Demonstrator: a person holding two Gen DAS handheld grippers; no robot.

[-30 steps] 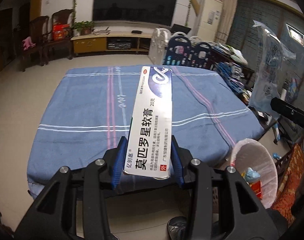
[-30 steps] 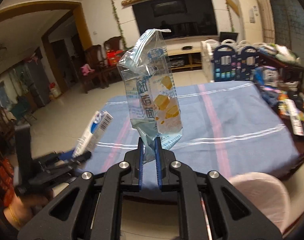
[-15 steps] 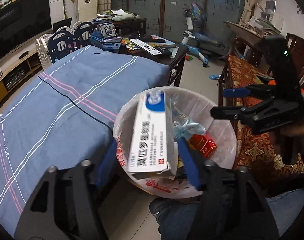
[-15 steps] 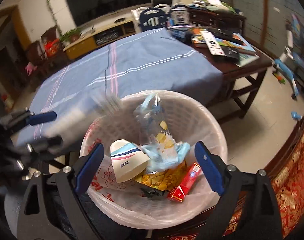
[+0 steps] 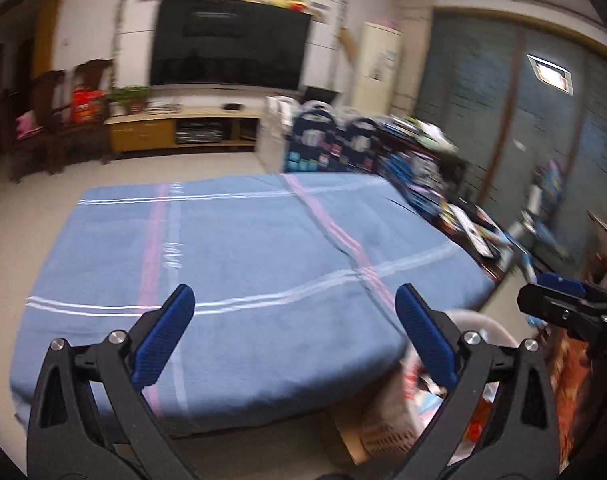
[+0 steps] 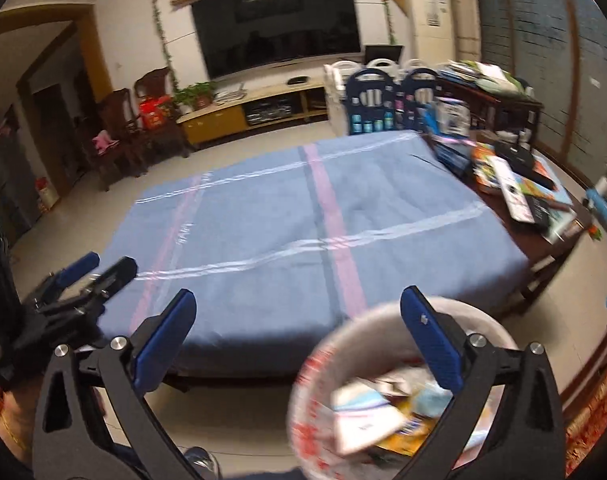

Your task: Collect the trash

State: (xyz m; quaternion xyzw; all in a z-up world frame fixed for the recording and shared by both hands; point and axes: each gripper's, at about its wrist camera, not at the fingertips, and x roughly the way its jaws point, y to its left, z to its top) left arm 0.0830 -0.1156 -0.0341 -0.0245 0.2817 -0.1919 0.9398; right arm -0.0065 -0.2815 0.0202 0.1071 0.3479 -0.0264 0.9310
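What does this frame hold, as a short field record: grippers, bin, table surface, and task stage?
left gripper: opening, nothing between the fingers
right gripper: opening, nothing between the fingers
trash bin: on the floor at the table's near right corner, holding wrappers and a small box
blue cloth: covers the table, no trash visible on it
side table: right of the cloth, cluttered with books and remotes
task stage: both grippers hold nothing, trash lies in the bin

Trash (image 6: pixel 367 416) in bin (image 6: pixel 491 322) beside table (image 6: pixel 303 216).
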